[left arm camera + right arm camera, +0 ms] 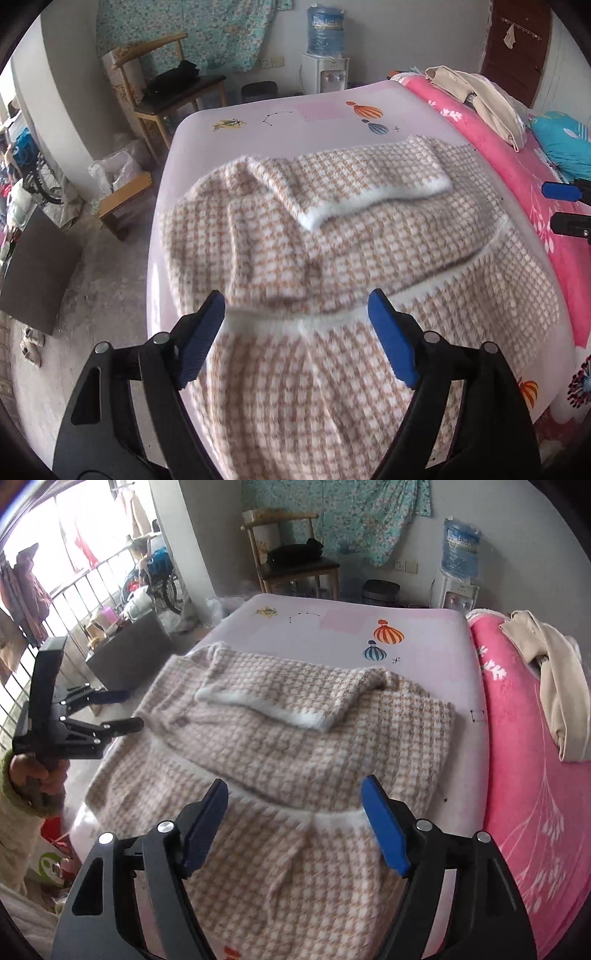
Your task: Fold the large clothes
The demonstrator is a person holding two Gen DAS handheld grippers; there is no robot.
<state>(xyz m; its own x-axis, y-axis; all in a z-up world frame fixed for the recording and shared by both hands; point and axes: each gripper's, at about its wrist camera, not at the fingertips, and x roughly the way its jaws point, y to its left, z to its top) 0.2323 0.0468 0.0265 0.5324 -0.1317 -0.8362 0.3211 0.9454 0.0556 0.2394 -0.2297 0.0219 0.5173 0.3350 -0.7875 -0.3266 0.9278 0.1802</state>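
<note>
A tan and white houndstooth sweater (332,240) lies on the pale pink table (258,110), with a sleeve (351,177) folded across its upper part. It also shows in the right wrist view (295,746). My left gripper (297,314) is open and empty, hovering above the sweater's near part by a white trim band. My right gripper (295,805) is open and empty above the same garment. The left gripper also shows in the right wrist view (129,709), open at the table's left edge. The right gripper's fingertips (561,192) show at the left wrist view's right edge.
A pink bedspread (535,775) lies right of the table, with a beige garment (554,686) on it. A wooden chair (295,561), a water dispenser (458,565) and a dark bin (380,590) stand behind. A railing and clutter are at the left.
</note>
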